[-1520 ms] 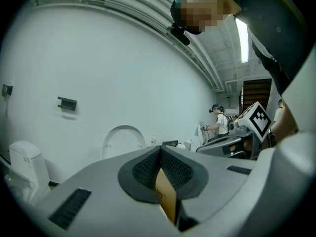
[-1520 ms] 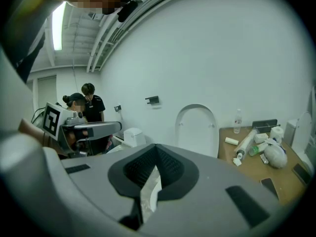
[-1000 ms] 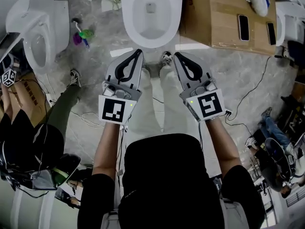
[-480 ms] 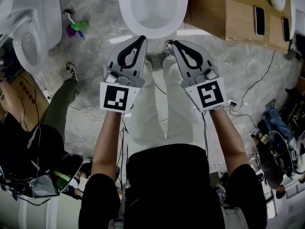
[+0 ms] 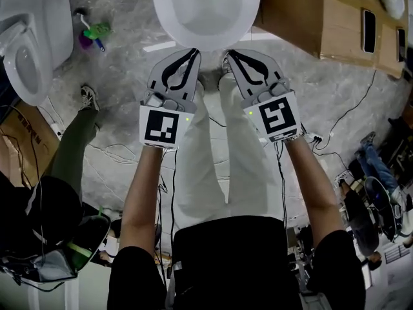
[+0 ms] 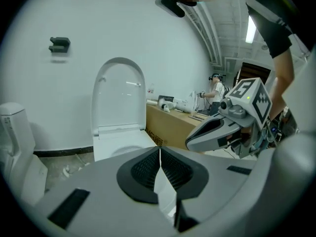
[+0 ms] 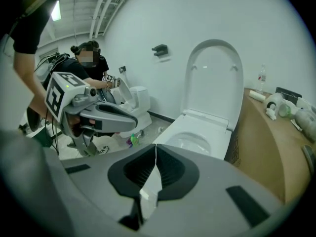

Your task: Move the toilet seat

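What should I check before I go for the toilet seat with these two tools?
1. Left tool open for a grip: not ok, jaws shut, nothing in them.
2. Right tool open: not ok, shut and empty too.
3. Toilet seat located: ok, raised upright.
4. Bowl rim bare: ok, nothing lies on it.
5. Cardboard box clear of the seat's swing: probably ok, it stands off to the side.
6. Hinge moves freely: cannot tell.

Glossy white ceramic toilet (image 5: 205, 11); mottled grey stone floor (image 5: 122, 76).
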Action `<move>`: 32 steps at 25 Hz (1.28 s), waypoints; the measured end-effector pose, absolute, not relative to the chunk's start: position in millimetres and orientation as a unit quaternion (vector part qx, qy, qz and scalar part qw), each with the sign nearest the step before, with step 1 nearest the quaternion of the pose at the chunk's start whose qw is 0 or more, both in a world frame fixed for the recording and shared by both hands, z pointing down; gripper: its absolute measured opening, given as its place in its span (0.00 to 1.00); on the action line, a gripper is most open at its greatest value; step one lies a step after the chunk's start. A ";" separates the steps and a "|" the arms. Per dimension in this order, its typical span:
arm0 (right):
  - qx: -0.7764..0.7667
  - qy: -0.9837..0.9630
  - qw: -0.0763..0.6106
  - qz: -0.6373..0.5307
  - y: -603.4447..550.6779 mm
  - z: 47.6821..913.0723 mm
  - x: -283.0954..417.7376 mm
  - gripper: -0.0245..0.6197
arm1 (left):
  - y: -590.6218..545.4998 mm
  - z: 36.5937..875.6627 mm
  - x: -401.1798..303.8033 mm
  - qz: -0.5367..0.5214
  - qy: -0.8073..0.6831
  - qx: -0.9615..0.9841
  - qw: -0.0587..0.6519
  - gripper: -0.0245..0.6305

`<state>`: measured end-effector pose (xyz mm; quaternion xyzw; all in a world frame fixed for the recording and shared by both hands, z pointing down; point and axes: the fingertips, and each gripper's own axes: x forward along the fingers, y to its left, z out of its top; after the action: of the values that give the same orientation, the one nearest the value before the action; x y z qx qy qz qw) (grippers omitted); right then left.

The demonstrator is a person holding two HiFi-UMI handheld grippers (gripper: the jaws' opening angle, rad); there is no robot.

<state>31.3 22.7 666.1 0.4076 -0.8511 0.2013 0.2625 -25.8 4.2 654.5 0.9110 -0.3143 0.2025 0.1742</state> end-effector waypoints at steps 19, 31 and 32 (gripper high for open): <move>0.255 -0.852 0.434 0.143 48.5 793.9 17.2 0.08 | 32.7 784.1 -3.5 0.336 -0.176 0.912 0.158 0.07; 0.124 -0.841 0.519 0.092 58.0 852.4 15.6 0.33 | 48.9 849.0 -6.0 0.470 -0.001 0.881 0.060 0.32; 0.109 -0.840 0.524 0.086 59.3 857.4 15.7 0.35 | 50.4 855.1 -7.5 0.482 0.014 0.875 0.052 0.34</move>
<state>15.7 59.3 857.4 0.1092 -0.8401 0.0860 0.5243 -7.5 50.4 855.1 0.8748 0.0137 0.4816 0.0515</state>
